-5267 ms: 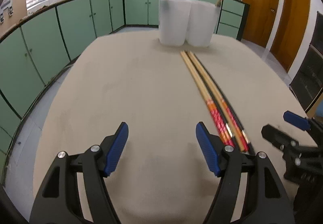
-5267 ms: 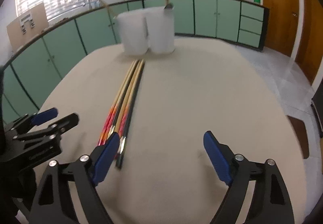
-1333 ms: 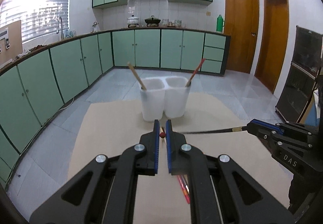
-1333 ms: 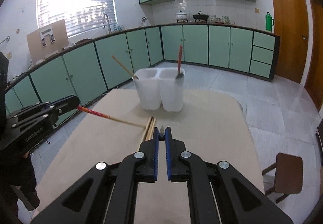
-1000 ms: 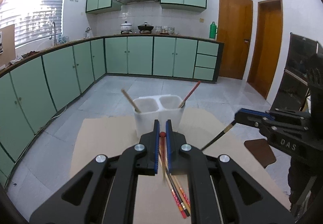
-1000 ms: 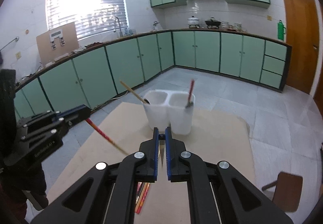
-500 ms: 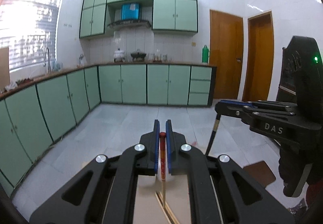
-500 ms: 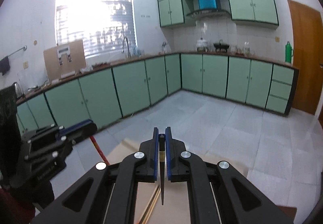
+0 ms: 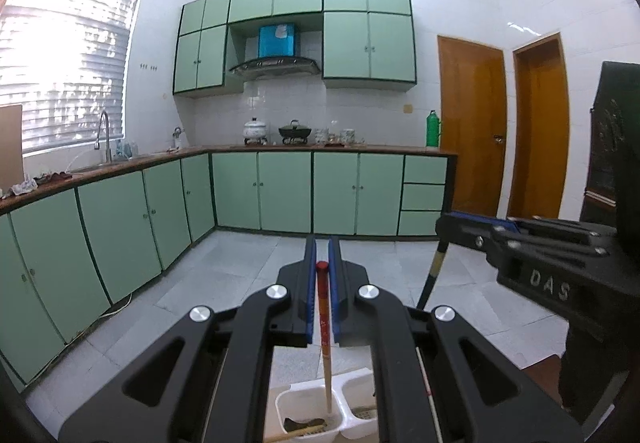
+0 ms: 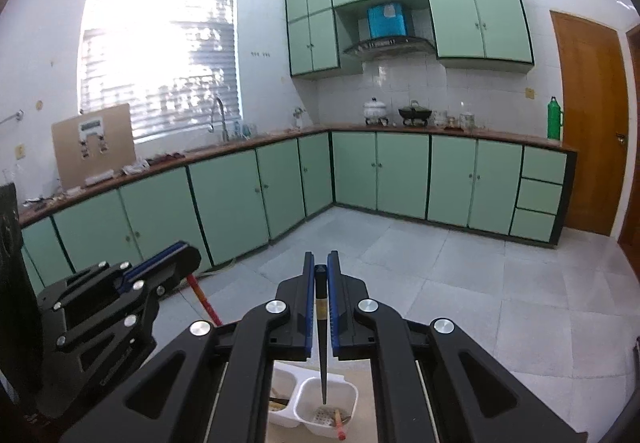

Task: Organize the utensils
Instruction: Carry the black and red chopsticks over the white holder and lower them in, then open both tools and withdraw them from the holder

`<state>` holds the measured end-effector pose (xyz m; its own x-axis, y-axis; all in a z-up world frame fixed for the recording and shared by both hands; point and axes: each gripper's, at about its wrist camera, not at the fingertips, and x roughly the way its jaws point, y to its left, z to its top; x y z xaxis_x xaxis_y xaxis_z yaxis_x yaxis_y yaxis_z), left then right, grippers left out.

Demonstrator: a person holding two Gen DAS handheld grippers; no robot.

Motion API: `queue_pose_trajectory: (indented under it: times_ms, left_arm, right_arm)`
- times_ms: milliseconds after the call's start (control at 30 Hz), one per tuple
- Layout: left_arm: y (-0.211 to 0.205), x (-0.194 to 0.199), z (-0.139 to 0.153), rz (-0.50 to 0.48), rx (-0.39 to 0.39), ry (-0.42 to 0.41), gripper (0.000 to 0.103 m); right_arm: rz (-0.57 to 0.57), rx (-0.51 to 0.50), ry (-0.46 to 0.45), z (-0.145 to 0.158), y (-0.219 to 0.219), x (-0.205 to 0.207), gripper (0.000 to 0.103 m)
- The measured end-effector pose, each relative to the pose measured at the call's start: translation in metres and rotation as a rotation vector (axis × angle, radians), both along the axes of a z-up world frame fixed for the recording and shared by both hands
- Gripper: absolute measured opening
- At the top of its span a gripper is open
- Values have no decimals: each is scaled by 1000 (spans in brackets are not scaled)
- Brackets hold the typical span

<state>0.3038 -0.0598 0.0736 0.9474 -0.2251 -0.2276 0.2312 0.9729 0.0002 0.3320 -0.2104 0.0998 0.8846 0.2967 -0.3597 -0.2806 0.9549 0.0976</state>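
Note:
My left gripper (image 9: 322,247) is shut on a red-topped wooden chopstick (image 9: 325,327) that hangs straight down. Its tip lines up with the left compartment of the white two-compartment holder (image 9: 304,389) far below. My right gripper (image 10: 321,261) is shut on a black chopstick (image 10: 322,343), also hanging down, its tip over the holder's right compartment (image 10: 348,387). Each gripper shows in the other's view: the right gripper (image 9: 460,221) at the right, the left gripper (image 10: 176,255) at the left. Whether either tip is inside the holder I cannot tell.
Utensil heads lie at the bottom of both compartments. A strip of beige table (image 10: 280,437) shows below the holder, and more chopsticks (image 9: 428,395) lie on it. Green cabinets (image 9: 280,191) line the far walls across a tiled floor.
Both grippers have risen and come forward over the holder, which has dropped from the middle of the views to the bottom edge. The two chopsticks have swung from slanted to hanging straight down.

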Motion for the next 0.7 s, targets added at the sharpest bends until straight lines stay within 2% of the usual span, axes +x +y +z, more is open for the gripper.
queue_pose_trajectory:
  times_ms: [200, 367, 433, 500, 600, 667, 700]
  left_arm:
    - [-2, 25, -37, -3, 29, 99, 6]
    - [6, 24, -54, 0, 47, 141, 10]
    - [10, 22, -55, 5, 51, 150, 18]
    - [16, 12, -55, 13, 49, 149, 27]
    - [21, -3, -50, 15, 50, 133, 35]
    - [25, -19, -47, 19, 47, 119, 46]
    - [28, -28, -46, 19, 45, 110, 48]
  right_arm:
    - [13, -5, 99, -38, 4, 16, 6]
    - [9, -27, 139, -55, 5, 16, 8]
    - [-1, -25, 139, -57, 1, 12, 15]
    - [-24, -22, 128, -54, -5, 4, 28]
    - [-49, -8, 106, -51, -15, -10, 39]
    - [-65, 0, 97, -50, -21, -19, 47]
    - [-71, 11, 91, -50, -25, -28, 49]
